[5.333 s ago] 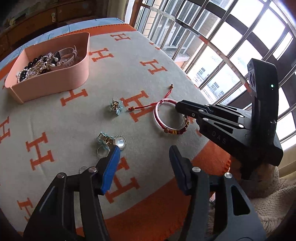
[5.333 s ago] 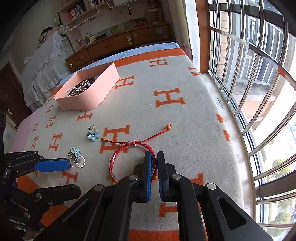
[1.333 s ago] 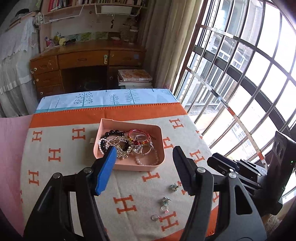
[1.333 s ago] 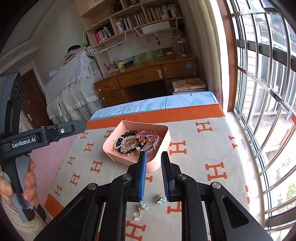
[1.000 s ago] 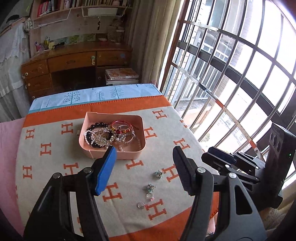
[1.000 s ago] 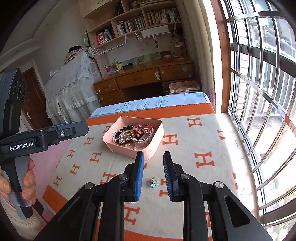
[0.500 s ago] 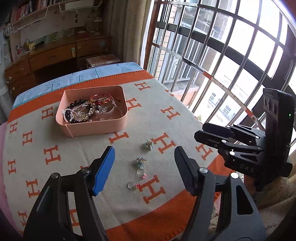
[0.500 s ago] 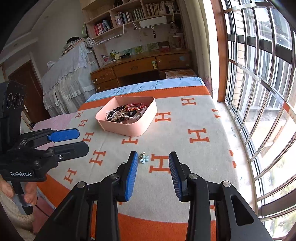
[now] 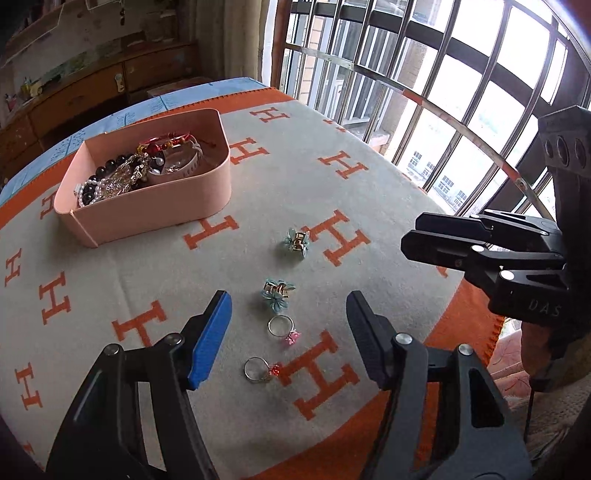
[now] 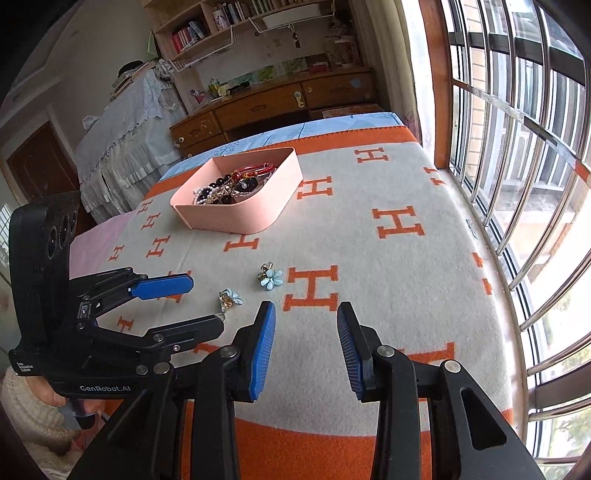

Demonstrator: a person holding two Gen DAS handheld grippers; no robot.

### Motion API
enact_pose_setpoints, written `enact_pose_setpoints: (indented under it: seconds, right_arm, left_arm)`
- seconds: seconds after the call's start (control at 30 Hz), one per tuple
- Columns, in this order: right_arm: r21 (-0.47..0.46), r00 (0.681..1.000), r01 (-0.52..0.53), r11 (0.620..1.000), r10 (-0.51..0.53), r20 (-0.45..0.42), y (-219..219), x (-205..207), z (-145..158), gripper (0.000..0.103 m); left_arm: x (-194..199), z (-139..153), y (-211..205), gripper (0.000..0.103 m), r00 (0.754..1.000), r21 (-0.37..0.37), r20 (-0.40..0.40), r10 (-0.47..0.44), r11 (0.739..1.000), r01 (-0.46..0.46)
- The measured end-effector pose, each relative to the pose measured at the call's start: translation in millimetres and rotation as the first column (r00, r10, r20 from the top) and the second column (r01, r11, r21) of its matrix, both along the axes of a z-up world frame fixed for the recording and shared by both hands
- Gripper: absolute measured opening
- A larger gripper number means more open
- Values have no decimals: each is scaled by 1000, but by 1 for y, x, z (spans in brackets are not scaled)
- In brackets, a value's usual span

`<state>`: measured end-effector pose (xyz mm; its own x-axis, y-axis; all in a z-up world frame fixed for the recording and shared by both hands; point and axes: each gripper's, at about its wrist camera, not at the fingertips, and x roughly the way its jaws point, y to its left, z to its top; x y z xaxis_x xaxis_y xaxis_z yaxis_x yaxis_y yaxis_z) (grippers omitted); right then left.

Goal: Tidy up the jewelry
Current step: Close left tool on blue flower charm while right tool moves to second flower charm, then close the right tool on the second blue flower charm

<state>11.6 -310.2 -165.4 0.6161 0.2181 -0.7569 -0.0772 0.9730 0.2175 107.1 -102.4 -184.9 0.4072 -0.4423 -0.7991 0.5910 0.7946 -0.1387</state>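
Both grippers have dropped back from the pink tray at 11 o'clock. My left gripper, spread wide and empty, frames the nearer flower earring; next, close on it. My right gripper hangs open.

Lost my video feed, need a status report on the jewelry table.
Left gripper open, right gripper open, both empty. Two flower clips, two rings loose; pink tray unobstructed.

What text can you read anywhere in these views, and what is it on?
"GenRobot.AI": body of the left claw.
"DAS": body of the right claw.
"H", repeated in orange: blanket.
Small label on the left claw's body: too small to read.
Book spines on the shelf: too blurred.
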Motion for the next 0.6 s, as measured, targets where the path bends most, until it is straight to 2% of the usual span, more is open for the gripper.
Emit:
enact_pose_setpoints:
  seconds: [0.1,0.17,0.23,0.37,0.43,0.6]
  right_arm:
    - [0,1000,-1,1000,1,-10,1,4,-6,35]
    - [3,1000,-2,1000,2,-19,1,7,-10,35]
    - [3,1000,-5,1000,5,-26,2,10,-13,35]
    - [-2,999,-15,1000,15,-33,5,13,-18,35]
    - [-5,999,-23,1000,23,-32,7,15,-20,35]
    - [-13,997,-56,998,55,-47,15,26,-26,35]
  left_arm:
    - [4,-8,-5,54,1000,15,1,-14,1000,14]
    - [7,-12,-9,40,1000,29,0,-21,999,21]
    - [9,-16,-13,34,1000,52,4,-25,998,24]
    - [14,-22,-16,25,1000,63,1,-26,998,25]
    - [15,-24,-15,21,1000,63,8,-22,998,21]
    - [19,-24,-11,21,1000,49,11,17,999,-18]
